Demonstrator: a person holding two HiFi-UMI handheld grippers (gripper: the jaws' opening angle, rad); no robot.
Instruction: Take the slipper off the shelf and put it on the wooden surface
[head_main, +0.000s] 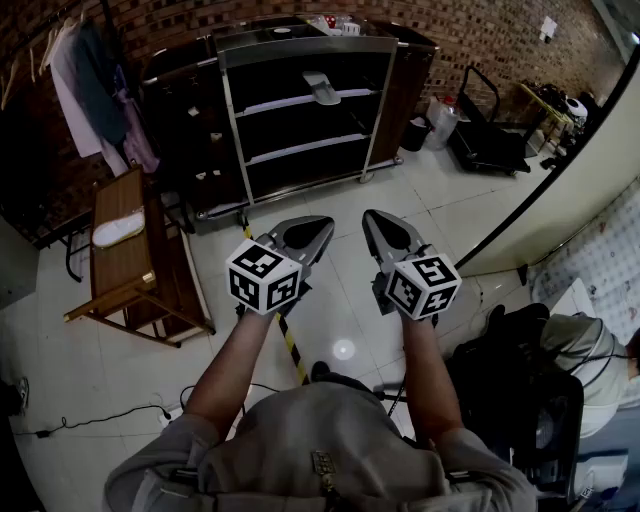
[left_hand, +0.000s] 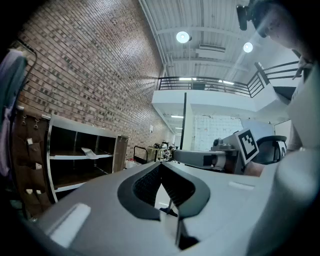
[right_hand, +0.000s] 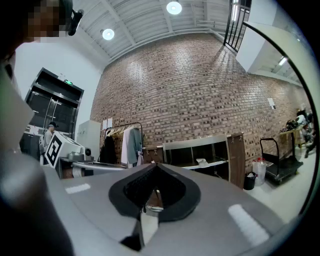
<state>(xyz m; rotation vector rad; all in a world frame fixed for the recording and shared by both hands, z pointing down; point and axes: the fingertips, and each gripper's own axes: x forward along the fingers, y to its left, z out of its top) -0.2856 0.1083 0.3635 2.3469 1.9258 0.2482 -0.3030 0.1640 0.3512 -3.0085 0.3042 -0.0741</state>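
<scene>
A pale slipper (head_main: 322, 87) lies on the top board of the dark metal shelf (head_main: 300, 105) across the room; it also shows small in the left gripper view (left_hand: 90, 152) and the right gripper view (right_hand: 202, 161). The wooden surface (head_main: 115, 195) is a low table at the left, with another white slipper (head_main: 118, 231) lying on it. My left gripper (head_main: 322, 225) and right gripper (head_main: 371, 220) are held side by side over the tiled floor, well short of the shelf. Both are shut with nothing between the jaws (left_hand: 160, 164) (right_hand: 155, 165).
Clothes hang on a rail (head_main: 95, 80) at the back left beside the shelf. A black trolley (head_main: 490, 140) stands at the back right, and a dark bag and chair (head_main: 520, 390) sit close on my right. A cable (head_main: 90, 420) and striped tape (head_main: 290, 345) lie on the floor.
</scene>
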